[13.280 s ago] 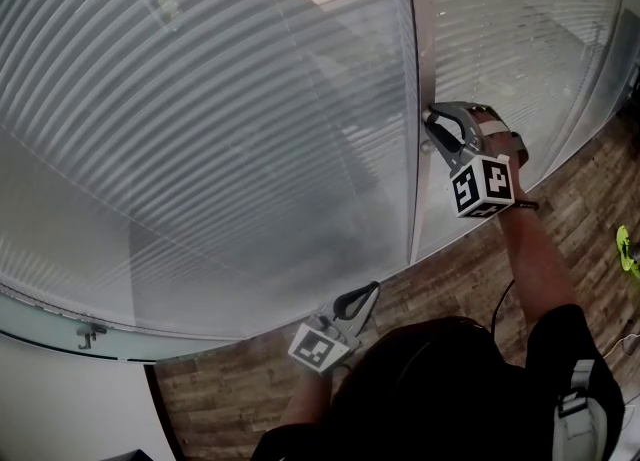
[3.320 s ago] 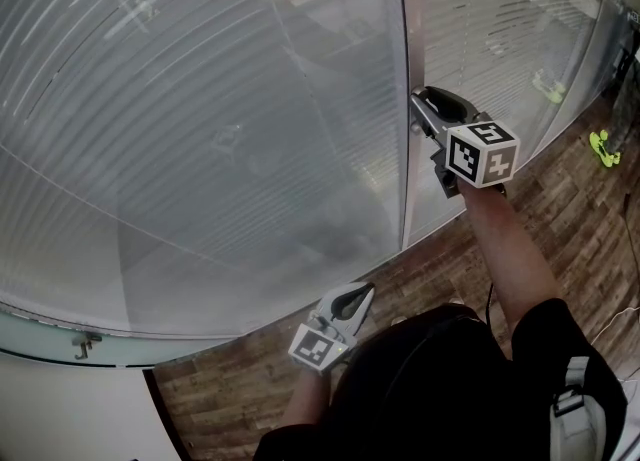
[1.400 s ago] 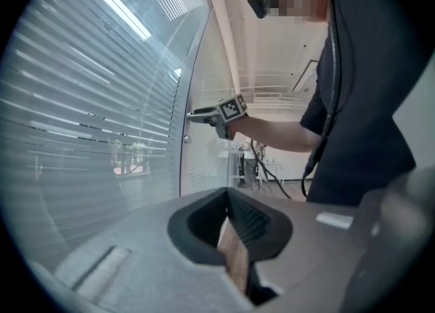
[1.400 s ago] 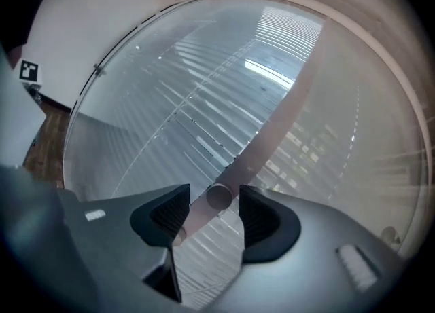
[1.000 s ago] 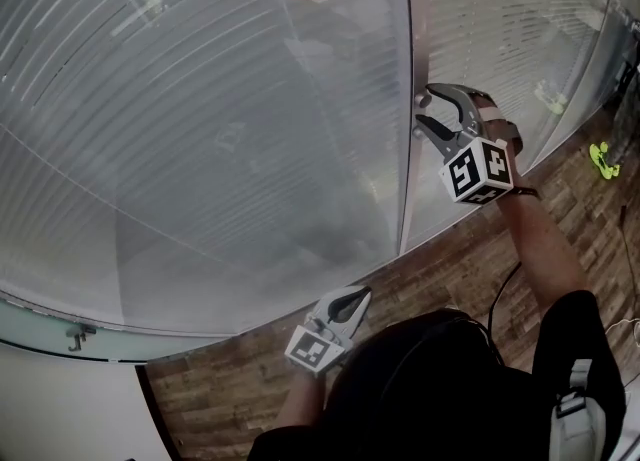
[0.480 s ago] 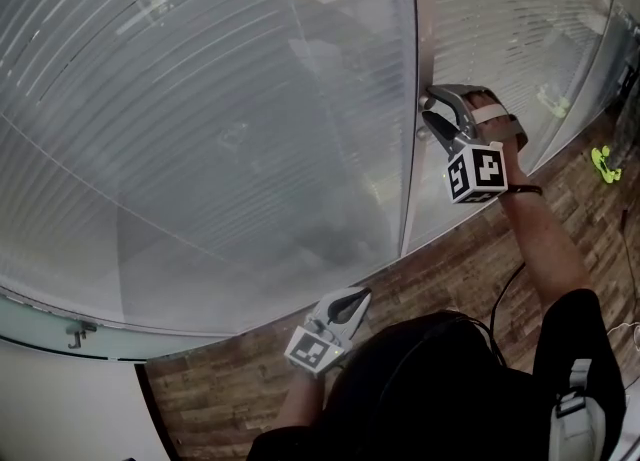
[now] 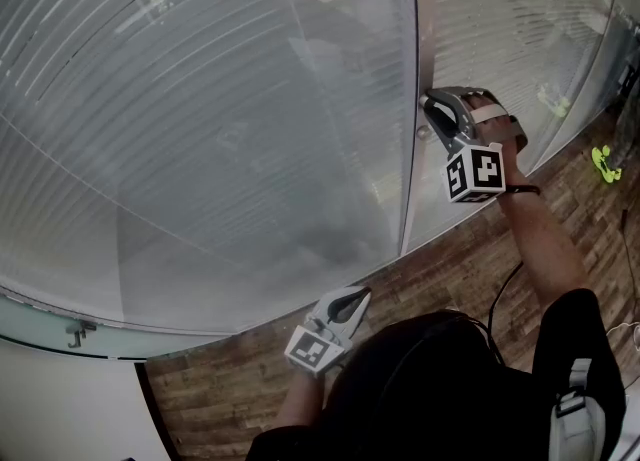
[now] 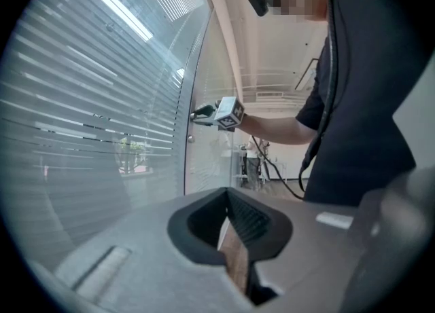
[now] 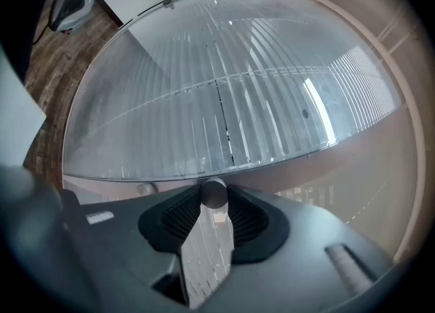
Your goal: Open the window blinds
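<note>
The window blinds hang behind glass with slats nearly flat, and continue on the right pane. Between the panes runs a pale upright frame. My right gripper is at this frame, and its jaws have just been closing on a small round knob; both pads touch it. A second knob sits just below on the frame. My left gripper hangs low by the person's body, shut and empty, with its tips together.
Brown wood floor runs along the window's foot. A white ledge with a metal bracket lies at the lower left. A green object lies on the floor at the right, and a cable hangs by the right arm.
My right gripper's jaws have closed from wide apart onto the knob, and the gripper has rolled a little. The left gripper has not moved.
</note>
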Tool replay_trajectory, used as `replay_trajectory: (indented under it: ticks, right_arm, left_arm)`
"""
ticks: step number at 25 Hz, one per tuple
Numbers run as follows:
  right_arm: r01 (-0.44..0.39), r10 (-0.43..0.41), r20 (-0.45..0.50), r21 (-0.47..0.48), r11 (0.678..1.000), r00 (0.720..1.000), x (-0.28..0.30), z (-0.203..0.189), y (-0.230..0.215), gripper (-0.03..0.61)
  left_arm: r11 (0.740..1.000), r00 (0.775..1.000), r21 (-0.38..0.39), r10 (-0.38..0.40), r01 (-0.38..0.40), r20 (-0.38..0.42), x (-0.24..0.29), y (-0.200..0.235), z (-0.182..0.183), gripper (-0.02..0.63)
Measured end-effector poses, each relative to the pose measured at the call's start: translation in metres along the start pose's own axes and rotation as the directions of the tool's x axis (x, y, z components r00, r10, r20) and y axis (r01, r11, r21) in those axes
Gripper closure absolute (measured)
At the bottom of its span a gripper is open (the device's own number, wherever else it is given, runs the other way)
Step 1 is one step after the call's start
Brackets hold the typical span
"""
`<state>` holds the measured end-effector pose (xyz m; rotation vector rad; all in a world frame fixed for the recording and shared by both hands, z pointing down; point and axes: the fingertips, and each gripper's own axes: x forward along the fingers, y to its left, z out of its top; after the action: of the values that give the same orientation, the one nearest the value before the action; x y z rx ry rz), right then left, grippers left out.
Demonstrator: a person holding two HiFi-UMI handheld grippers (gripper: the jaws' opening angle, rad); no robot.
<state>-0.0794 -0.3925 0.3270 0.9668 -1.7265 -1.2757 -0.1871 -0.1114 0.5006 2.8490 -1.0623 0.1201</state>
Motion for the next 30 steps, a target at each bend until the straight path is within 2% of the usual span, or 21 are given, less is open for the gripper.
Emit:
replay_trajectory:
  ticks: [4,9,14,19,23,27,30]
  right_arm:
    - [-0.027,0.027,0.0,0.026,0.999,1.0,0.001,-0.003,0.003,0.451]
    - [-0.047,0.045,0.017,0.148,0.988,0.999,0.0,-0.004,0.003,0.451]
    - [-0.052,0.045,0.033,0.267,0.962,0.998,-0.001,-0.003,0.0,0.451]
    - [-0.074,0.045,0.076,0.437,0.896,0.996,-0.001,-0.002,0.0,0.451]
    - [-0.074,0.034,0.088,0.504,0.861,0.996,-0.001,-0.005,-0.003,0.451]
    - [-0.084,0.023,0.108,0.602,0.794,0.994,0.0,-0.008,-0.007,0.451]
    - [-0.095,0.023,0.119,0.646,0.757,0.993,0.0,-0.009,-0.007,0.451]
  left_arm:
    - [1.0,1.0,0.0,0.001,-0.001,0.003,0.001,0.0,0.001,0.609]
    - [1.0,1.0,0.004,-0.003,0.003,0.005,0.003,0.001,0.002,0.609]
    - [1.0,1.0,0.004,-0.011,0.011,0.003,0.005,0.0,0.002,0.609]
    - [1.0,1.0,0.006,-0.022,0.022,-0.003,0.008,0.0,0.001,0.609]
    - [1.0,1.0,0.009,-0.029,0.029,-0.008,0.012,-0.001,0.003,0.609]
    - [0.999,0.999,0.011,-0.034,0.034,-0.015,0.013,-0.003,0.002,0.61]
    - [0.999,0.999,0.004,-0.032,0.032,-0.014,0.013,-0.004,0.001,0.609]
